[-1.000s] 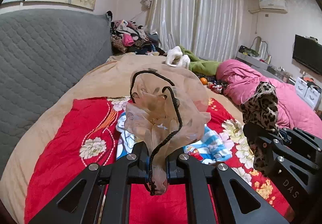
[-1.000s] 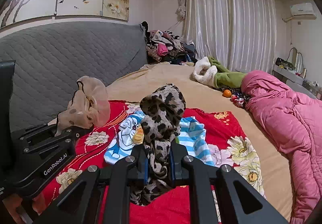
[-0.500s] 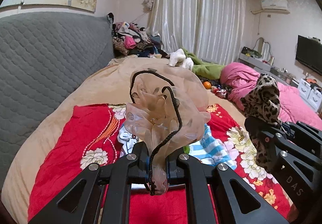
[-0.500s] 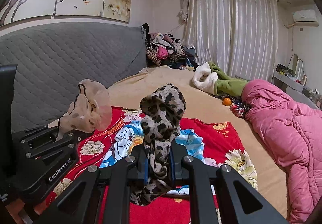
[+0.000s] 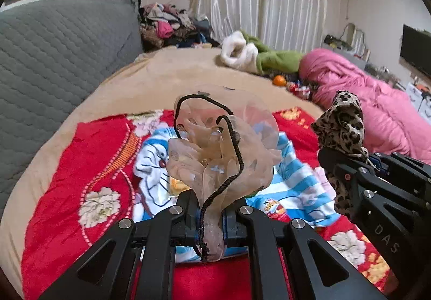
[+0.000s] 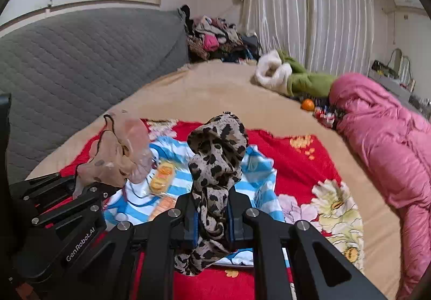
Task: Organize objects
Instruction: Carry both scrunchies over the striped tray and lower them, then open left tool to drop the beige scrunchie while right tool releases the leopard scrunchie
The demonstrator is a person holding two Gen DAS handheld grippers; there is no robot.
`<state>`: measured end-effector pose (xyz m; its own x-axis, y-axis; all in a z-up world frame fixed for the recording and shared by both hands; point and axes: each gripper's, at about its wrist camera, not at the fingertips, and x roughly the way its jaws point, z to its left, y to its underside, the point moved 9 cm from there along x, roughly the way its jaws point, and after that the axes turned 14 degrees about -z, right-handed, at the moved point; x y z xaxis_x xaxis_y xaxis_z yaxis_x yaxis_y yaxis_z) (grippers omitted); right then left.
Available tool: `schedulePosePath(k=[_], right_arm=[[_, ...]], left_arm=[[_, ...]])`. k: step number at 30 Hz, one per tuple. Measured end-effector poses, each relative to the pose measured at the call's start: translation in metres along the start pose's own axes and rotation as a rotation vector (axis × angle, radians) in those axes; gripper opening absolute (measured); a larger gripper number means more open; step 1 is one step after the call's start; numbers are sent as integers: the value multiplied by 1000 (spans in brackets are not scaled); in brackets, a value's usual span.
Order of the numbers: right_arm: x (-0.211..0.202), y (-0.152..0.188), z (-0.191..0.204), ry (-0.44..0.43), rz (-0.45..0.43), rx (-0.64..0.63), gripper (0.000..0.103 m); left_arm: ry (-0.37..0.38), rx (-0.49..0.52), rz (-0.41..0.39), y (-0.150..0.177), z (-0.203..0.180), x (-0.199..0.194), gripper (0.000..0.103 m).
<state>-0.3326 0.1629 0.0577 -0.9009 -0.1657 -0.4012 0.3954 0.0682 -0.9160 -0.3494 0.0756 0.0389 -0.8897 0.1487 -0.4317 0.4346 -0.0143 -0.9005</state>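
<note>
Left wrist view: sheer beige garment (image 5: 215,154) with black cord is clamped between left gripper (image 5: 211,212) jaws, held above the red blanket (image 5: 67,192). Leopard-print cloth (image 6: 215,165) is pinched in right gripper (image 6: 212,215), over the striped cartoon shirt (image 6: 258,173).

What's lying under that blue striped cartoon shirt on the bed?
The striped shirt lies on a red flowered blanket, which is spread over the tan bed cover. Whether anything is tucked beneath the shirt cannot be seen; the fabric hides it.
</note>
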Motion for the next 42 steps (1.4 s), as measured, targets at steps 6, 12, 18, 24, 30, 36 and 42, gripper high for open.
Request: schedulePosePath(k=[6, 12, 18, 24, 30, 36, 42], right_arm=[[45, 33, -15, 4, 80, 6, 15], [85, 65, -25, 10, 154, 2, 15], [109, 88, -31, 14, 205, 2, 15], [128, 100, -36, 26, 232, 13, 15], [142, 115, -37, 34, 276, -5, 15], [147, 121, -38, 44, 290, -6, 19], [144, 119, -40, 61, 279, -8, 27]], left_arm=[[-6, 12, 76, 30, -5, 50, 11], [-11, 26, 150, 63, -7, 87, 11], [-12, 24, 179, 79, -9, 106, 11], [-13, 34, 205, 92, -13, 118, 11], [-3, 50, 219, 100, -17, 125, 14], [3, 50, 220, 100, -20, 125, 19], [26, 53, 220, 101, -24, 122, 36]])
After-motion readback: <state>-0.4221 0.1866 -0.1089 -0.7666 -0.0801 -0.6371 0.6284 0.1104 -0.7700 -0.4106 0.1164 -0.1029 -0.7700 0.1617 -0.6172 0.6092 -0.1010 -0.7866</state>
